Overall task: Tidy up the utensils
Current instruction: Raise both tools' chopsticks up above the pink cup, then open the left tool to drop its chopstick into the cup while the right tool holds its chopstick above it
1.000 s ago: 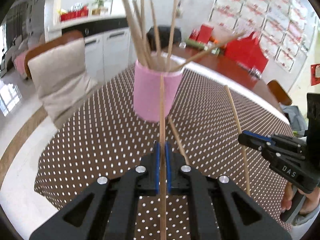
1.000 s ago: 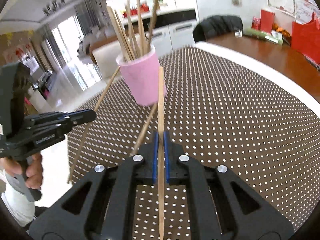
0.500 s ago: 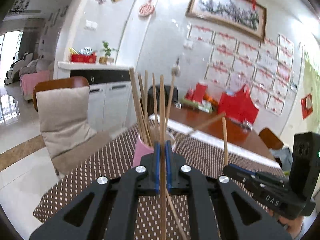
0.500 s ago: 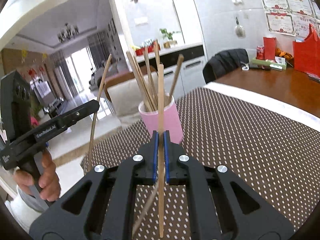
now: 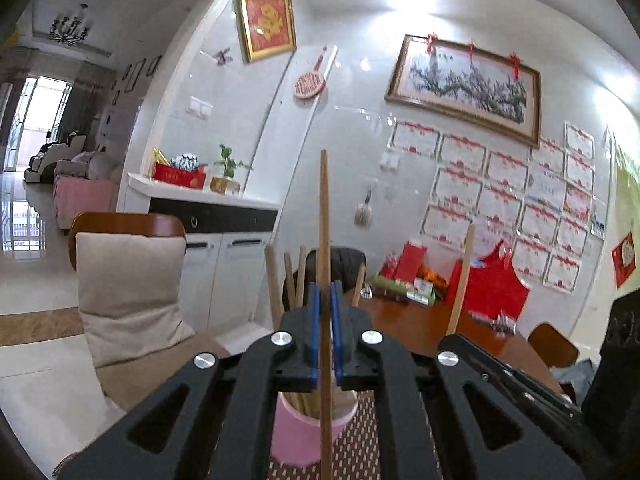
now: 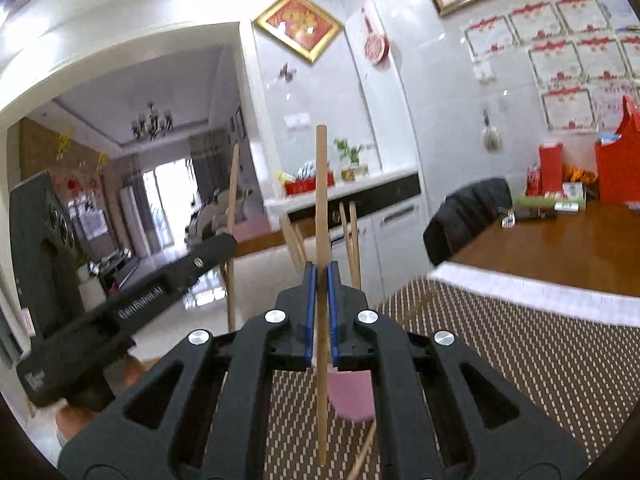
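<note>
My left gripper (image 5: 325, 300) is shut on a wooden chopstick (image 5: 324, 216) held upright, its lower end beside the pink cup (image 5: 304, 436) that holds several chopsticks (image 5: 274, 280). My right gripper (image 6: 319, 280) is shut on another wooden chopstick (image 6: 321, 200), also upright, in front of the pink cup (image 6: 352, 396). The right gripper and its chopstick (image 5: 460, 280) show at the right of the left wrist view. The left gripper's chopstick (image 6: 232, 216) shows at the left of the right wrist view. One more chopstick (image 6: 366, 452) lies on the cloth.
The table carries a brown dotted cloth (image 6: 520, 360). A cushioned chair (image 5: 128, 280) stands at the table's left. A black chair (image 6: 468, 216) and red boxes (image 6: 616, 160) are at the far end of the wooden table (image 6: 560, 240).
Both grippers have tilted up, swinging their chopsticks upright; the view rose from the tabletop to the wall. The cup now sits low behind the jaws.
</note>
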Demonstrator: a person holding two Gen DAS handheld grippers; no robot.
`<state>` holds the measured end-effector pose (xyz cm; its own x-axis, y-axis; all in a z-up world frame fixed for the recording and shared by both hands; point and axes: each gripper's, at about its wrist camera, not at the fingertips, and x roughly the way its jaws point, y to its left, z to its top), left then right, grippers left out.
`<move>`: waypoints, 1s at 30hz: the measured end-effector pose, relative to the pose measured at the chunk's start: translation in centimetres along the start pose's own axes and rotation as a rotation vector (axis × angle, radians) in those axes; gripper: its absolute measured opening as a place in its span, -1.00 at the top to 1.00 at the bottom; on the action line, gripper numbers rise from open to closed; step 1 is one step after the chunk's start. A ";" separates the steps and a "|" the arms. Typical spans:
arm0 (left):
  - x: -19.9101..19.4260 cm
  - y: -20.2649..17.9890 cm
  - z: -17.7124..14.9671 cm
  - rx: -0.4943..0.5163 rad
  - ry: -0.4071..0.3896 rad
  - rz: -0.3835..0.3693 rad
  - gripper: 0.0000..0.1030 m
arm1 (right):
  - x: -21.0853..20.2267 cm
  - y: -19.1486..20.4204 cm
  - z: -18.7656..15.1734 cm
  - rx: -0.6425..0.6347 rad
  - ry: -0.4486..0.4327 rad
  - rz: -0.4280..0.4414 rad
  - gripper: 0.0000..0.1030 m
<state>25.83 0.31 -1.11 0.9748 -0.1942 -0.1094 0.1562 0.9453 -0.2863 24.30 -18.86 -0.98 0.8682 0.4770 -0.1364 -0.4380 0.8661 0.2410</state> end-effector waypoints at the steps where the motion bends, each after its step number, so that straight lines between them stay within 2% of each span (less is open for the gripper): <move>1: 0.3 0.0 0.2 -0.005 -0.007 0.001 0.88 | 0.2 0.1 0.2 0.003 -0.018 -0.007 0.88; 7: 2.7 0.3 0.8 -0.031 -0.065 -0.003 0.88 | 1.9 0.9 1.2 0.014 -0.149 -0.043 0.88; 12: 4.1 0.5 1.0 -0.034 -0.106 -0.002 0.88 | 3.2 0.8 2.0 0.017 -0.183 -0.060 0.88; 15: 5.1 0.5 0.7 -0.025 -0.124 0.021 0.88 | 4.2 0.3 2.1 0.017 -0.167 -0.077 0.88; 21: 7.1 0.8 -0.4 -0.042 -0.104 0.041 0.88 | 5.2 -0.6 1.3 0.002 -0.117 -0.110 0.88; 25: 7.9 0.7 -1.1 -0.039 -0.089 0.049 0.88 | 5.9 -0.8 1.0 -0.012 -0.059 -0.105 0.88; 30: 8.1 0.8 -1.7 -0.036 -0.086 0.062 0.88 | 6.2 -0.8 0.6 -0.033 -0.030 -0.111 0.88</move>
<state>33.61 -0.97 -3.79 0.9927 -0.1113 -0.0458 0.0913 0.9445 -0.3157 30.16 -16.72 -1.45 0.9182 0.3736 -0.1318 -0.3456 0.9180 0.1943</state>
